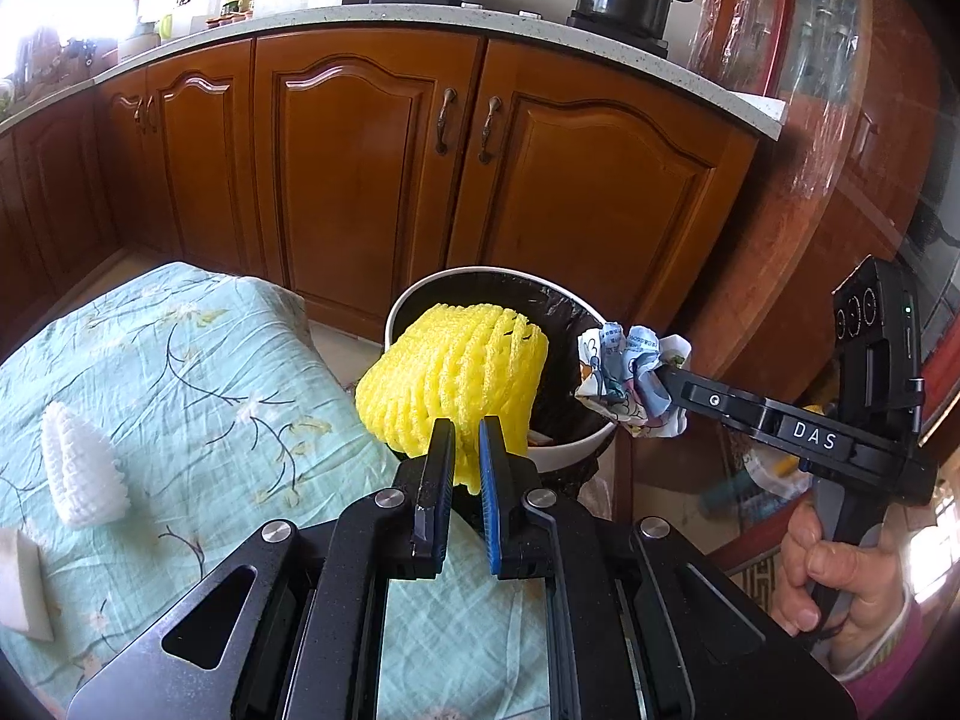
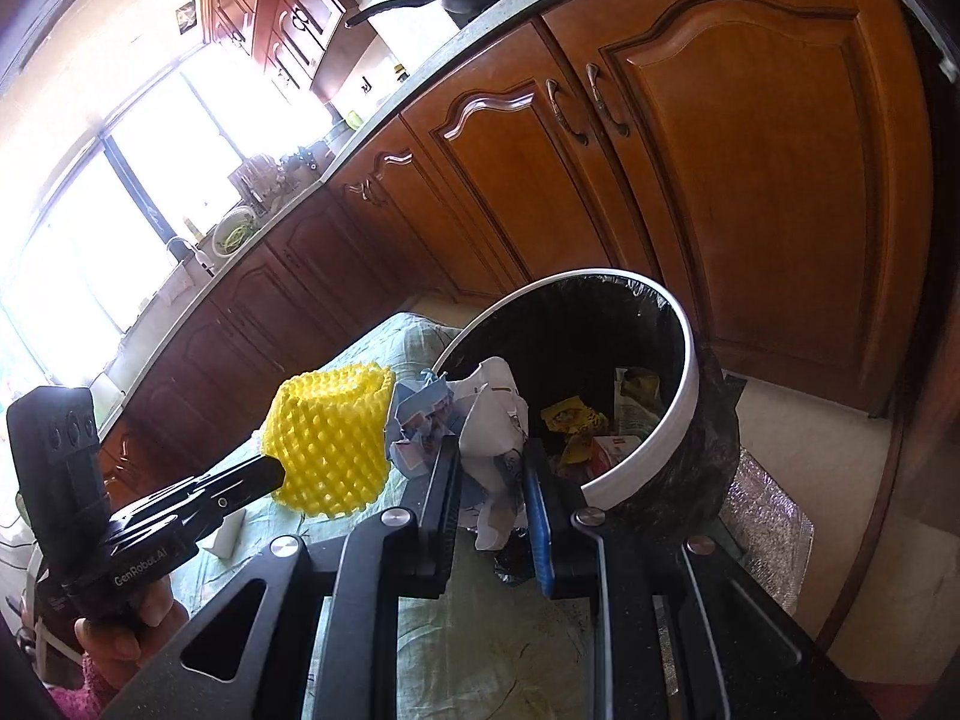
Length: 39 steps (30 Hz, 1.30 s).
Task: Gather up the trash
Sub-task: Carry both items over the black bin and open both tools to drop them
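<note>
Both grippers carry trash at the bin's rim.

A white net [image 1: 84, 468] lies near the cloth's [image 1: 180, 348] left edge. The left gripper [image 1: 465, 438] is clamped on a yellow net [image 1: 456, 372], which hides part of the bin [image 2: 672, 420]. The right gripper [image 2: 492, 462] is clamped on crumpled paper [image 2: 489, 414]; wrappers below are hard to make out.

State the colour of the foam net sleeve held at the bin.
Bright yellow foam net sleeve; left wrist view shows it best.

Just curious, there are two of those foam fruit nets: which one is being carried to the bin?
The yellow foam net, pinched in the left gripper near the bin's white rim. The white foam net lies untouched on the green cloth.
</note>
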Available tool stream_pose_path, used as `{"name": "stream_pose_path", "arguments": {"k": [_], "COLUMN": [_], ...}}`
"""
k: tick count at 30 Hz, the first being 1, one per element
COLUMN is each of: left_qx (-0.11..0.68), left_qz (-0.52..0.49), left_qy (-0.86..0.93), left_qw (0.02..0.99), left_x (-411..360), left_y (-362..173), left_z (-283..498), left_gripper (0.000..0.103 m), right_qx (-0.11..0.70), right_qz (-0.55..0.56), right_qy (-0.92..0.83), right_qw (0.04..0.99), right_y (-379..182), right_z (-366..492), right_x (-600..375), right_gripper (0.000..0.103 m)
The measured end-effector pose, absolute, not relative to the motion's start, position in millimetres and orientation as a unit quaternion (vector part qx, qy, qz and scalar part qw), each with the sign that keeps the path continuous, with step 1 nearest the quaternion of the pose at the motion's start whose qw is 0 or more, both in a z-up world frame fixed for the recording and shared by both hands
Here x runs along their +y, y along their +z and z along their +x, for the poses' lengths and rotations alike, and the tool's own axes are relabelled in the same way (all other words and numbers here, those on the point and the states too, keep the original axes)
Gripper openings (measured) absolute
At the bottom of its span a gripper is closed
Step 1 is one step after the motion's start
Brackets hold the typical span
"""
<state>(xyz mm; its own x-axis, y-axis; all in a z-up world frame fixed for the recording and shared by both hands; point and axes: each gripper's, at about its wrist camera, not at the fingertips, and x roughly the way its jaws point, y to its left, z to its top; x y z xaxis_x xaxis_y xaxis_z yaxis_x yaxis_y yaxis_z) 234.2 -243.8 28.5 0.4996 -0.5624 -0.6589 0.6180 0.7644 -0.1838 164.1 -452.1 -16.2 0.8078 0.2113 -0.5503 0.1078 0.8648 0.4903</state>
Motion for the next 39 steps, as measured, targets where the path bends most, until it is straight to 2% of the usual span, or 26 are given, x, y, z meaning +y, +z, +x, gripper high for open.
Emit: {"name": "stream_pose_path", "arguments": {"k": [39], "left_qx": [0.400], "left_qz": [0.059], "left_qy": [-0.348], "left_qw": [0.846], "left_x": [-288], "left_y": [11], "left_z": [279], "left_gripper": [0.008], "right_qx": [0.358], "right_qz": [0.222], "right_qy": [-0.020], "right_qw": [0.907], "right_y": [-34], "right_z": [219], "right_x": [-485], "right_gripper": [0.021]}}
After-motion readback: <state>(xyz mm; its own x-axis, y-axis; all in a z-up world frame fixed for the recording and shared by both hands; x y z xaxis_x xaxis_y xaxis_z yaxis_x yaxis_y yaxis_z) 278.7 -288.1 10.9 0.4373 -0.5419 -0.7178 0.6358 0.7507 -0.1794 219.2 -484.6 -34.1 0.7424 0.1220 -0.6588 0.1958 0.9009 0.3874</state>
